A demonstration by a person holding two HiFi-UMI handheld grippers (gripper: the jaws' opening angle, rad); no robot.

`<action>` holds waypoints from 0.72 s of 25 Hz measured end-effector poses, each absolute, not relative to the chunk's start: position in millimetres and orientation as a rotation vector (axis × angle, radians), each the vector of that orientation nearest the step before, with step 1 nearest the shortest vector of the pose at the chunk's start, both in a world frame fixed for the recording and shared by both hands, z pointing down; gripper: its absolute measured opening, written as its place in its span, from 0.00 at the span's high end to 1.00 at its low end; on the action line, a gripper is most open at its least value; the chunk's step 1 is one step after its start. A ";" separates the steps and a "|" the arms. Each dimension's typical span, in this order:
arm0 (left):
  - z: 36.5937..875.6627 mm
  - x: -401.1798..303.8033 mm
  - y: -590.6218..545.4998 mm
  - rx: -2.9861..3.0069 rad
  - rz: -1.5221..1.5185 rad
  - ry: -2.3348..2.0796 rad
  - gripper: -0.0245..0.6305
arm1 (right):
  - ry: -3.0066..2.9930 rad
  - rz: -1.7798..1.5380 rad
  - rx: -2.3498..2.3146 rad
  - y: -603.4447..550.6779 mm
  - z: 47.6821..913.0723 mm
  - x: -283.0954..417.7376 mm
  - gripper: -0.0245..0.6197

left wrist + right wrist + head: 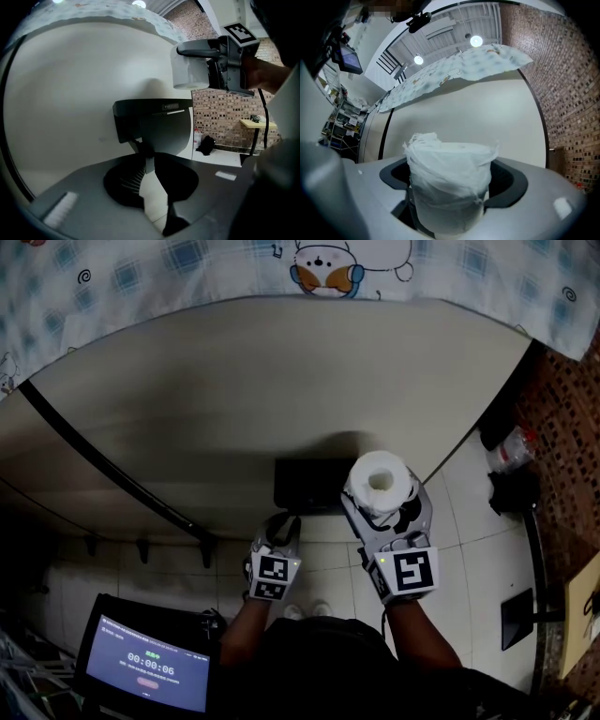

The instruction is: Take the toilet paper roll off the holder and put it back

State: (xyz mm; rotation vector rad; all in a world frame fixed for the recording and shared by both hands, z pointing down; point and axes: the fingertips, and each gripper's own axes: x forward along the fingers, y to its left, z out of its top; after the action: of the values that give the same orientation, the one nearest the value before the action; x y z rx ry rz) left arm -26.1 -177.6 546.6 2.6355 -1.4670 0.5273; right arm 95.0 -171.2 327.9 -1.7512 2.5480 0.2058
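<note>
Right gripper (384, 509) clamped on white toilet paper roll (380, 481), centre frame. Left gripper (279, 527) jaws narrowly apart, just under black wall-mounted holder (305, 486).

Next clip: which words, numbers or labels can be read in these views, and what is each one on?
"00:00:06": timer on the screen, lower left in the head view.
Green line above the timer: too small to read.
Label on the black holder, left gripper view: blurred, unreadable.
</note>
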 end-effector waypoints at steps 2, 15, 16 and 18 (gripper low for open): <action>546.8 -26.0 -174.6 2.633 0.527 -1.456 0.84 | 2.543 0.203 -1.750 -171.1 327.9 95.8 0.25; 538.6 -26.5 -152.9 2.594 0.511 -1.320 0.84 | 2.529 0.163 -1.756 -163.7 338.5 106.4 0.25; 537.0 -26.8 -151.3 2.587 0.497 -1.306 0.84 | 2.526 0.161 -1.758 -162.9 338.8 107.3 0.25; 534.6 -27.3 -148.6 2.576 0.482 -1.281 0.84 | 2.518 0.153 -1.761 -161.4 339.9 109.6 0.25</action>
State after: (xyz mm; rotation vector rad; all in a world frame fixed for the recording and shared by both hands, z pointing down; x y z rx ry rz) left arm -27.3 -148.6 534.6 2.5760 -1.2809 0.4819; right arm 109.6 -161.4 339.9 -1.7609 2.5177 0.1533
